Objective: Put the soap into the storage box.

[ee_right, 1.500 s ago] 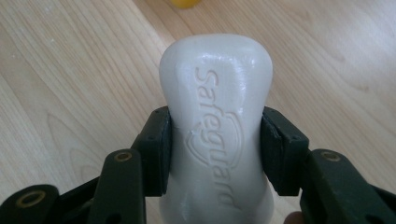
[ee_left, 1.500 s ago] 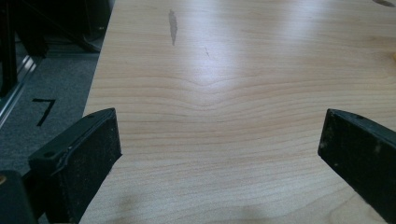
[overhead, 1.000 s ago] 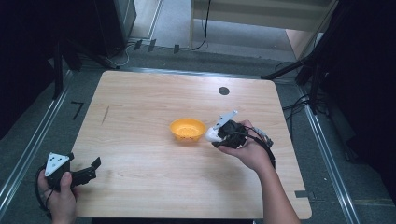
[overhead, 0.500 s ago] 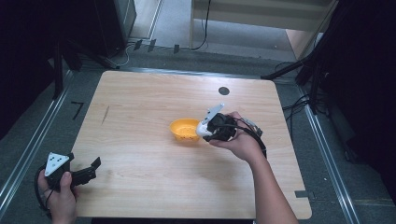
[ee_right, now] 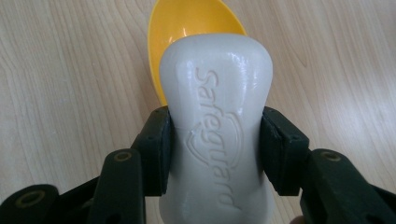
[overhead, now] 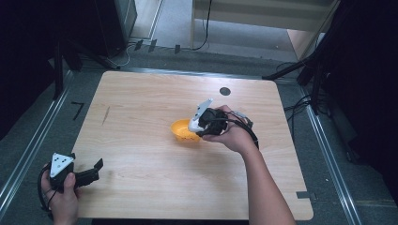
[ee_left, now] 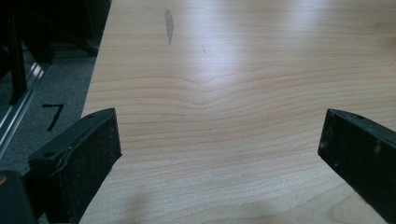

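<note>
My right gripper (ee_right: pixel 215 154) is shut on a white bar of soap (ee_right: pixel 215 126) stamped "Safeguard", its jaws pressing the bar's two sides. The bar's far end hangs over a small orange bowl (ee_right: pixel 187 28) on the wooden table. In the high view the right gripper (overhead: pixel 202 125) sits at the right rim of the orange bowl (overhead: pixel 182 132), near the table's middle. At the front left corner the left gripper (overhead: pixel 94 169) is held low, and its jaws stand wide open over bare wood (ee_left: pixel 219 121) with nothing between them.
A round black hole (overhead: pixel 225 91) lies in the table top toward the far edge. The table's left edge (ee_left: pixel 95 88) drops to grey floor with a metal rail (overhead: pixel 28 150). Black stands and cables (overhead: pixel 305 75) crowd the far right.
The right gripper has carried the soap leftward from beside the bowl to over its right rim. The left gripper has stayed put.
</note>
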### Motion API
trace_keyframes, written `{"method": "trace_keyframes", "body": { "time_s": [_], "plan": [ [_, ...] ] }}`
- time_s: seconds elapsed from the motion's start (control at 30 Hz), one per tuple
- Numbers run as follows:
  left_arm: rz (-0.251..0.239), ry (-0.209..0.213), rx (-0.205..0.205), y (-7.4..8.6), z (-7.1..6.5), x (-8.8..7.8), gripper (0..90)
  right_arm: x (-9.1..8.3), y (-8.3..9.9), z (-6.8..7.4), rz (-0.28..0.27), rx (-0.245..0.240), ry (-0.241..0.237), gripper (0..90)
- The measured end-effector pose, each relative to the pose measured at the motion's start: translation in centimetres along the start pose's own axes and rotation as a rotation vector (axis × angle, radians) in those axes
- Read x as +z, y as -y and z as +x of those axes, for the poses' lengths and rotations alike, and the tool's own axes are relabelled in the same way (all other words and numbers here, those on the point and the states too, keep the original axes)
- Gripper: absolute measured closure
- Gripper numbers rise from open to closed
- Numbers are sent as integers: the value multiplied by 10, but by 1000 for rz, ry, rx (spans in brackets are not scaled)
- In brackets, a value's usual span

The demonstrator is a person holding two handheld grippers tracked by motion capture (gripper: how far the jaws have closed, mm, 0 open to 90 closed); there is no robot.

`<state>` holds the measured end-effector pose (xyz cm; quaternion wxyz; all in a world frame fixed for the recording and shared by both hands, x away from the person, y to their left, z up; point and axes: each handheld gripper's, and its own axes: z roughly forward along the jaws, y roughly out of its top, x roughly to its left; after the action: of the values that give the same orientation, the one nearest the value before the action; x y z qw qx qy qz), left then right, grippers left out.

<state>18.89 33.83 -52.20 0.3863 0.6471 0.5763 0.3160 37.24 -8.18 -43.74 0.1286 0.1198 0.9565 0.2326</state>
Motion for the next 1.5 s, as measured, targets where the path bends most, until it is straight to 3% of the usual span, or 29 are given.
{"method": "trace_keyframes", "body": {
  "time_s": [0.4, 0.7, 0.83, 1.27, 1.4, 1.5],
  "plan": [
    [-2, 7, -9, 0, 1, 0, 0, 15, -18, -3, 12, -93, -15, 512],
    [-5, 9, -12, 0, 1, 0, 0, 22, -26, -8, 19, -83, -42, 512],
    [-3, 9, -14, 0, 2, 0, 0, 29, -31, -9, 39, -113, -60, 512],
    [1, 16, -18, 0, 2, 0, 0, 40, -32, -14, 64, -102, -77, 511],
    [0, 16, -18, 0, 2, 0, 0, 42, -30, -15, 86, -80, -89, 503],
    [1, 17, -18, 0, 2, 0, 0, 41, -30, -16, 69, -42, -112, 432]
  ]
}}
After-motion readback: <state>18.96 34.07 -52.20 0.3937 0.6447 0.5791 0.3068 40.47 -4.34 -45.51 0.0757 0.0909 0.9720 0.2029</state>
